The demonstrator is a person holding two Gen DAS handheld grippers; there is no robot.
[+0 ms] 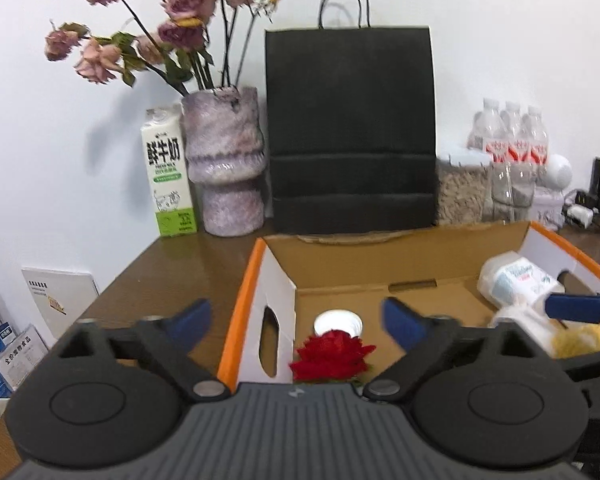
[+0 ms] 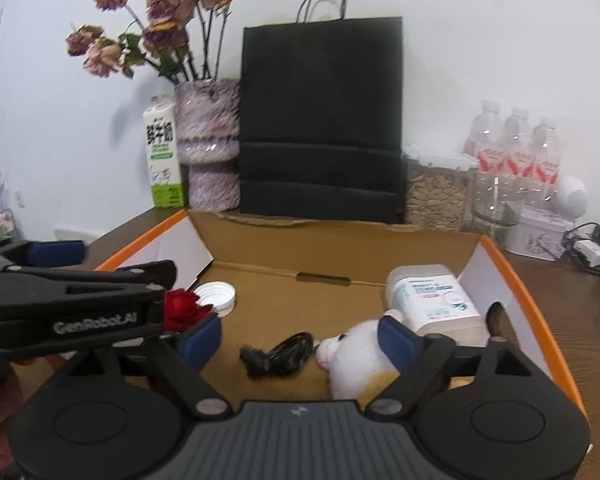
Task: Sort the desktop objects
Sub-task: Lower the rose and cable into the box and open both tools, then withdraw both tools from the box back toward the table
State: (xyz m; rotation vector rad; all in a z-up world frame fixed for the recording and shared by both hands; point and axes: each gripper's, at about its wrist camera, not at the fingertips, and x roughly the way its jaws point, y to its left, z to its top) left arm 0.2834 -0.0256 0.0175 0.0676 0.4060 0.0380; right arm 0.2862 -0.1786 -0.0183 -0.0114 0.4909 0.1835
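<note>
An open cardboard box with orange rims (image 1: pixel 240 292) (image 2: pixel 516 280) sits on the brown table. Inside lie a red fabric rose (image 1: pixel 332 354) (image 2: pixel 182 308), a white lid (image 1: pixel 338 322) (image 2: pixel 216 294), a black cable (image 2: pixel 278 356), a white plush toy (image 2: pixel 356 356) (image 1: pixel 536 328) and a white labelled bottle (image 2: pixel 432 300) (image 1: pixel 516 282). My left gripper (image 1: pixel 296 320) is open and empty, straddling the box's left wall above the rose. My right gripper (image 2: pixel 300 336) is open and empty above the cable, its right finger against the plush toy.
Behind the box stand a black paper bag (image 1: pixel 350 132), a purple vase of dried roses (image 1: pixel 226 164), a milk carton (image 1: pixel 168 176), a jar of seeds (image 2: pixel 436 188), water bottles (image 2: pixel 516 148) and a tin (image 2: pixel 538 236). Cables and a charger (image 2: pixel 586 250) lie at right.
</note>
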